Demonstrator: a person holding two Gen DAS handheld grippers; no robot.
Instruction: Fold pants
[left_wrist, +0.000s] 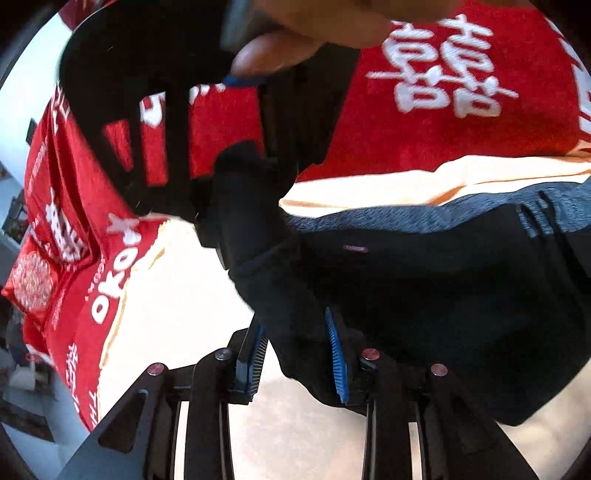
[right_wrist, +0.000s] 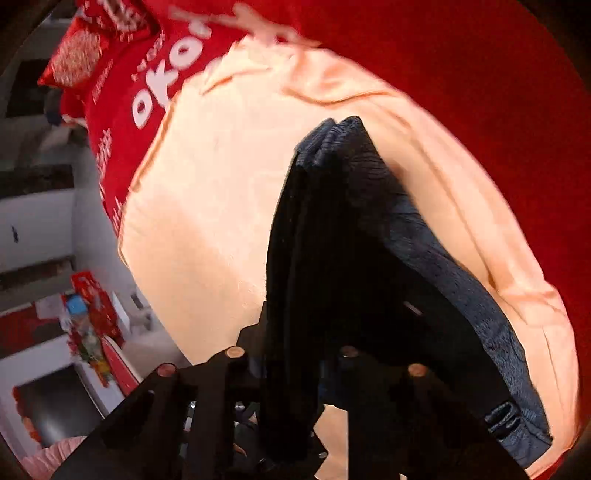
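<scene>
While the dark pants (left_wrist: 424, 295) drape over the cream sheet (left_wrist: 177, 314), my left gripper (left_wrist: 295, 354) pinches their fabric. My right gripper (right_wrist: 295, 373) is buried in cloth; I cannot tell its jaw state.

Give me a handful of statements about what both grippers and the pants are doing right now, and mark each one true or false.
1. The left gripper has dark pants fabric between its blue pads. True.
2. The pants lie on a green sheet. False: they lie on a peach sheet.
3. The right gripper has pants fabric draped between its fingers. True.
4. The red blanket is plain, with no print. False: it carries white characters.
5. The pants are bright yellow. False: they are black with a blue-grey lining.
</scene>
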